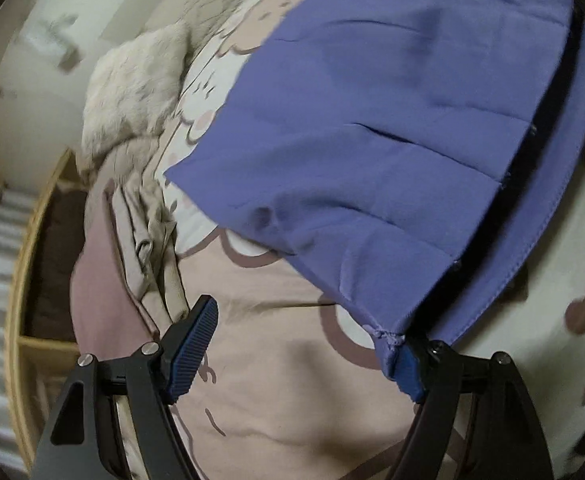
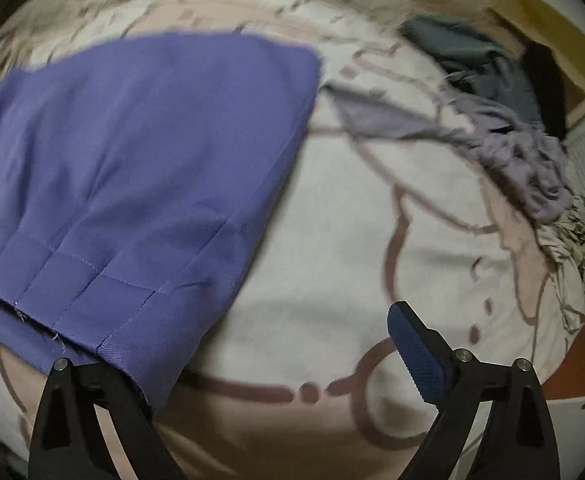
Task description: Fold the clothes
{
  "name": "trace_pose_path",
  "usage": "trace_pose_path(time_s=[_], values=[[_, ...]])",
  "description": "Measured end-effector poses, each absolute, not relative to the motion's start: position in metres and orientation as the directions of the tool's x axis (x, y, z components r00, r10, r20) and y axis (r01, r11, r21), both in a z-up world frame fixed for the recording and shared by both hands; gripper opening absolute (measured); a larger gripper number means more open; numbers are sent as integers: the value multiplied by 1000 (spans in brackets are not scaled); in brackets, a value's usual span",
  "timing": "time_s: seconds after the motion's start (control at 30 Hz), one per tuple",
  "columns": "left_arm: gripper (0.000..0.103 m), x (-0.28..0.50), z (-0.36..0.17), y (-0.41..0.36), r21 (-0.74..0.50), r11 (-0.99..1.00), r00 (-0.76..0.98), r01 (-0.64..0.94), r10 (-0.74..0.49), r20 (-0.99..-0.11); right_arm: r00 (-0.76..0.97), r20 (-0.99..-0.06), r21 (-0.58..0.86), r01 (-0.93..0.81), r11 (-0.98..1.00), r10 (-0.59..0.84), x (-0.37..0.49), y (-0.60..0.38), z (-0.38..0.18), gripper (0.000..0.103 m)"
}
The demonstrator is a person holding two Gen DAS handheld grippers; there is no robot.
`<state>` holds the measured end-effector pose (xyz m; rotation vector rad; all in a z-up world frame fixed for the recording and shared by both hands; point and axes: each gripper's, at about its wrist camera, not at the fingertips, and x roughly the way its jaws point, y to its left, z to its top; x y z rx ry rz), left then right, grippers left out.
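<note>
At the bottom of the left wrist view, the left gripper [image 1: 296, 354] stands spread, the purple garment's [image 1: 372, 128] corner draped on one finger. The right gripper [image 2: 276, 350] gapes too, its left finger apparently under the garment [image 2: 140, 168] on the patterned bedspread [image 2: 332, 260].

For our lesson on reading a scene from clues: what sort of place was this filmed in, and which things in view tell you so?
Probably a bedroom. A purple garment lies spread on a cartoon-printed bedcover, a heap of crumpled clothes waits beside it, and a wooden bed frame edges the mattress.
</note>
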<state>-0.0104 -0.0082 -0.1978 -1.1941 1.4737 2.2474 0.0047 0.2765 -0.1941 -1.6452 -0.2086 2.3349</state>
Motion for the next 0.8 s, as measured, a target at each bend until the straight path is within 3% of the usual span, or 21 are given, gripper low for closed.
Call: trace_pose_path(time_s=[0.17,0.27,0.53,0.6,0.7,0.8], values=[[77,1,-202,-6,717,-422,-709,-555,-212,-673,-410,-842,-368,-35,-929,349,16,252,-198,95],[77,8,-193,-8,671,-423,-686,-608,-145,-713,-453,-828,-378,16,-926,330,24,245,-189,95],[77,39,-154,-8,543,-416,-617,-729,55,-785,-429,-890,-282,249,-927,156,33,217,-183,95],[77,38,-135,-8,504,-449,-604,-738,109,-789,-392,-916,-195,264,-945,80,36,214,-175,95],[77,15,-115,-14,453,-538,-597,-711,121,-793,-367,-930,-62,249,-967,-35,35,217,-159,87],[77,-26,-108,-22,384,-673,-590,-632,97,-801,-419,-902,46,153,-987,-107,16,233,-133,66]])
